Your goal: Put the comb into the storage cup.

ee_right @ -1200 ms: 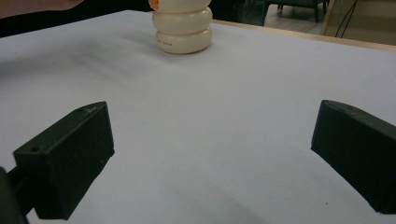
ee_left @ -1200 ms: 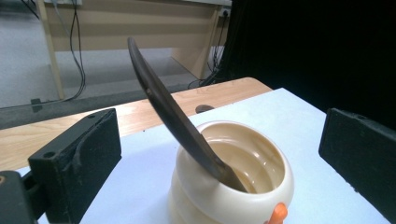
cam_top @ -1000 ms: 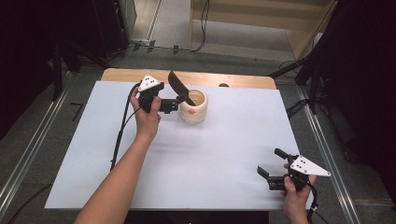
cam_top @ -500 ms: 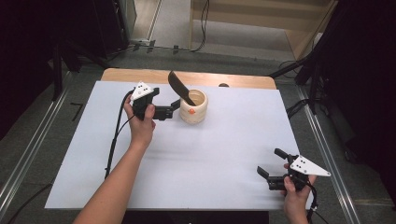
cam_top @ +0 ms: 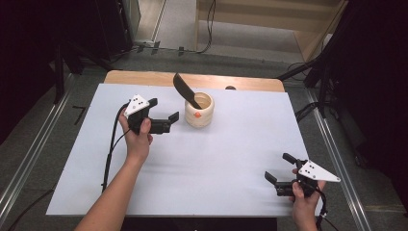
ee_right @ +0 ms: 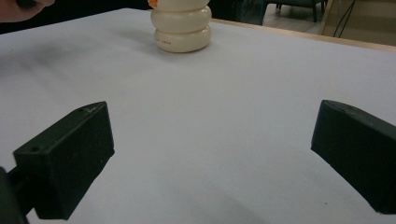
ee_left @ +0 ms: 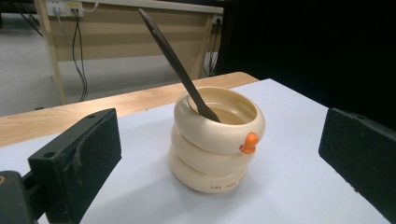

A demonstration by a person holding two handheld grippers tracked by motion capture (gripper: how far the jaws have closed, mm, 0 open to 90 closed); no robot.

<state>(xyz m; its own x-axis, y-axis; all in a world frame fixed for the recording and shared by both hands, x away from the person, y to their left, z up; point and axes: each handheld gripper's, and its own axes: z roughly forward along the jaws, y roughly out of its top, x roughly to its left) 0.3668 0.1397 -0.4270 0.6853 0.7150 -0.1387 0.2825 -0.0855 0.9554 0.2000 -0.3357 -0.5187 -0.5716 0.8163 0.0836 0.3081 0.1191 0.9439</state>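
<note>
The cream ribbed holder point(cam_top: 200, 109) sat at the far middle of the white table cover point(cam_top: 216, 163), with a dark wooden spatula point(cam_top: 186, 90) standing in it, blade up and leaning toward the left and far side. There was a little orange nub point(ee_left: 250, 142) on the holder's rim. The left gripper point(cam_top: 163, 121) hovered just beside the holder on its left, jaws spread wide and holding nothing. In the left gripper view the holder sat square between the two jaws, a bit ahead of them. The right gripper point(cam_top: 280, 169) was parked well apart at the near right corner, jaws also apart and empty.

Looked like the spatula was already dropped in and the left hand was clearing off. To do that bit cleanly, the person would probably want to keep the jaws wide and pull straight away from the holder, low and level, so neither jaw clipped the rim or the slanted handle. That spatula leaned out past the rim, so a bump could likely tip the holder. The right hand could probably just stay put.
</note>
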